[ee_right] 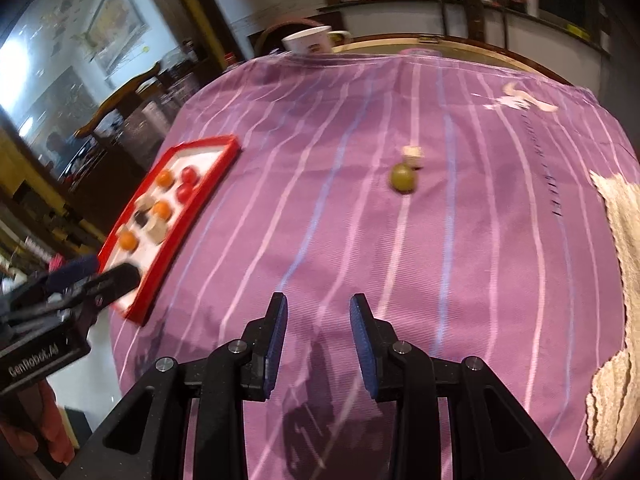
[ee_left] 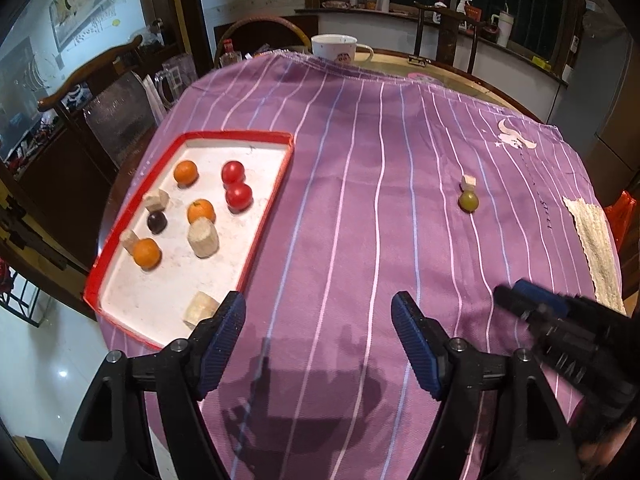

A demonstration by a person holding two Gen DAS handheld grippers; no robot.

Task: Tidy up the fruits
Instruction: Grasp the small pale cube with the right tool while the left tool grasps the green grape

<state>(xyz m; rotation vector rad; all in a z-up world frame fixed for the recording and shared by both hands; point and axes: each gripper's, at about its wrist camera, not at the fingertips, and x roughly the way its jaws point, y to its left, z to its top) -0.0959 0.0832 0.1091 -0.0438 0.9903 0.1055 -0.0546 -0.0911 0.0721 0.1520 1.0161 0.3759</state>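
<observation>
A red-rimmed white tray (ee_left: 266,216) at the left holds three oranges (ee_left: 201,211), two red tomatoes (ee_left: 239,196), a dark plum (ee_left: 157,222) and several pale wooden blocks (ee_left: 203,237). A green grape (ee_left: 468,201) lies alone on the purple striped cloth at the right, with a small pale block (ee_left: 468,181) touching its far side. My left gripper (ee_left: 319,312) is open and empty above the cloth, beside the tray's near right corner. My right gripper (ee_right: 319,308) is open, narrower, and empty, well short of the grape (ee_right: 402,178). The tray also shows in the right wrist view (ee_right: 192,216).
A white mug (ee_left: 335,49) stands at the table's far edge. A beige woven mat (ee_left: 596,248) lies at the cloth's right edge. Wooden chairs (ee_left: 92,68) and a counter with bottles surround the round table. The right gripper shows at the lower right of the left wrist view (ee_left: 560,320).
</observation>
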